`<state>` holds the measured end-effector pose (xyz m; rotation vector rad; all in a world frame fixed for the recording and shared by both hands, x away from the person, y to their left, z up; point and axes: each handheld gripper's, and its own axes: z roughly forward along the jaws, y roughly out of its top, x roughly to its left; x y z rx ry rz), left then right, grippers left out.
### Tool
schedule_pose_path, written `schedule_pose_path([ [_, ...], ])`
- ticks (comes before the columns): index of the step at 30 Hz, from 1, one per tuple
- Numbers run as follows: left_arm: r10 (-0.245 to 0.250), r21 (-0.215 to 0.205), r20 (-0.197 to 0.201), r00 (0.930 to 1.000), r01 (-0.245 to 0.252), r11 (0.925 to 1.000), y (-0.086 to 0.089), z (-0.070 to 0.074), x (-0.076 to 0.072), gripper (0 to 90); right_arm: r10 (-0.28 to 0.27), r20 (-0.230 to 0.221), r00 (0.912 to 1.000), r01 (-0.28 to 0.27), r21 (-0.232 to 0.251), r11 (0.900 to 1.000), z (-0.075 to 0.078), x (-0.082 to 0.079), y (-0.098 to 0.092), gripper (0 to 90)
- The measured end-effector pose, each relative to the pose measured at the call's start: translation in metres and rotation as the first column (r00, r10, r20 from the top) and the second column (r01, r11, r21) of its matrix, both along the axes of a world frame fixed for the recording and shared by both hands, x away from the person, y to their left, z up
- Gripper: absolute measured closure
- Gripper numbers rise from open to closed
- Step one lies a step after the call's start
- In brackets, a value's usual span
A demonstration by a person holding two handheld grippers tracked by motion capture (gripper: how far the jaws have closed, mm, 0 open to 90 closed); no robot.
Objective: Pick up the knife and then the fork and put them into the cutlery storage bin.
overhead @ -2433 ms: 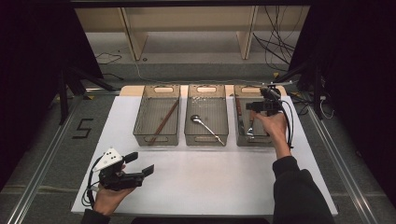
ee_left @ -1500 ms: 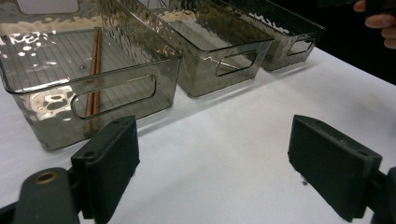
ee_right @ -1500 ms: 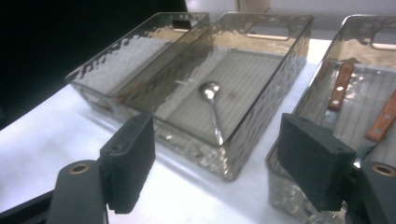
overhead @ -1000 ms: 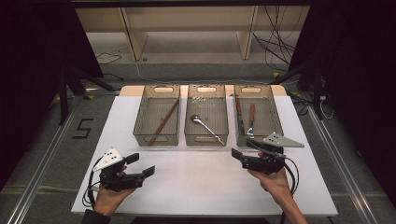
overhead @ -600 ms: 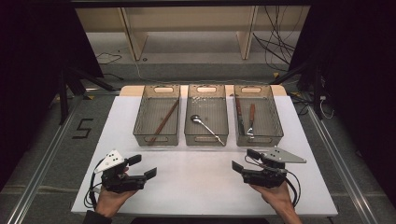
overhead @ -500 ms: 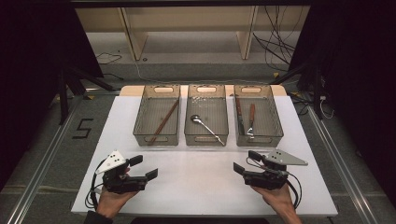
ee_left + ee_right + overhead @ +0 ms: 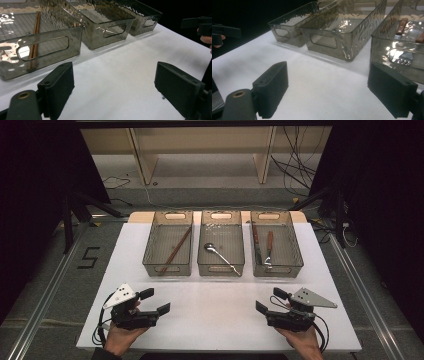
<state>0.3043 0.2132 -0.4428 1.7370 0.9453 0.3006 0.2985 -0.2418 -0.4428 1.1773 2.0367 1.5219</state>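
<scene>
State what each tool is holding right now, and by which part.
Nothing is held. The left tool and the right tool both rest on the white table with jaws spread apart and nothing between them.

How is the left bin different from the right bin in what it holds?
The left bin holds long brown sticks lying slanted, while the right bin holds two shorter pieces of cutlery with brown handles, lying nearly straight along it. The sticks are plain wood, whereas the right bin's pieces end in metal. Both bins are smoky, see-through and rectangular with cut-out handles, standing in one row on the white table.
</scene>
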Motion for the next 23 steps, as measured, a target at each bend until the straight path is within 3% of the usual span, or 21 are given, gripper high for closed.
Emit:
schedule_pose_path([
  [8, -0.004, 0.001, -0.01, 0.9999, 0.004, 1.0, -0.0012, -0.0023, 0.001, 15.5, -0.004, 0.028, 0.9996, 0.005, -0.02, 1.0, 0.0015, -0.0021, 0.0006, 17.1],
  [23, -0.001, 0.005, -0.013, 0.9999, 0.001, 1.0, 0.0, -0.0032, 0.0019, 15.5, -0.001, 0.032, 0.9995, 0.002, -0.021, 1.0, 0.0028, -0.0017, 0.0007, 17.1],
])
